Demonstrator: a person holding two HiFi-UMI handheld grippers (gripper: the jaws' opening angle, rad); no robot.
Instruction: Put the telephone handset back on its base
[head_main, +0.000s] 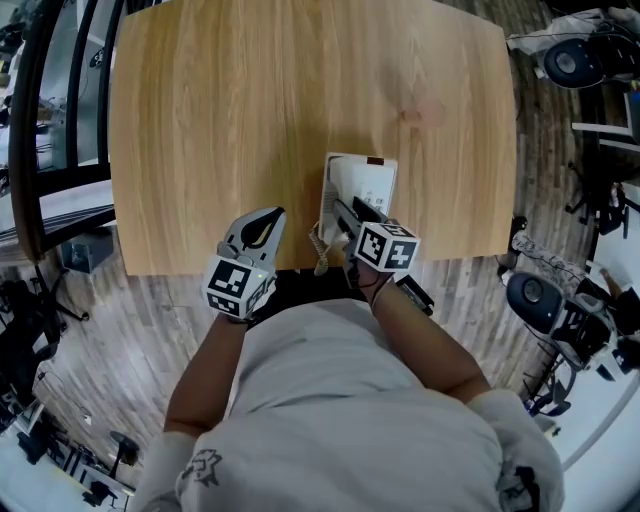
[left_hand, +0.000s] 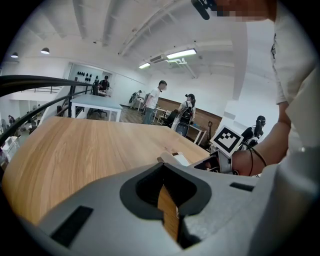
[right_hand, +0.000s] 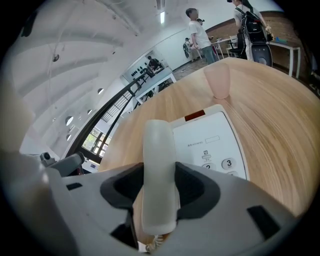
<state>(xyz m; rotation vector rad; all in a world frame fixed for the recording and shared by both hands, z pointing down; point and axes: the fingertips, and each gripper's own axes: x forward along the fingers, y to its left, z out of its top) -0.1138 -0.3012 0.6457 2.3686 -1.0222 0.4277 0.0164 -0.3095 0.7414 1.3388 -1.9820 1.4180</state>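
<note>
One white plastic telephone handset (right_hand: 159, 165) is clamped between the jaws of the right gripper (right_hand: 160, 187), above the left side of the single white telephone base (right_hand: 212, 140), which lies at the near edge of one pale wooden table (head_main: 250, 120). A key reads "3". The left gripper (left_hand: 167, 200), jaws together on nothing, hangs beside.
</note>
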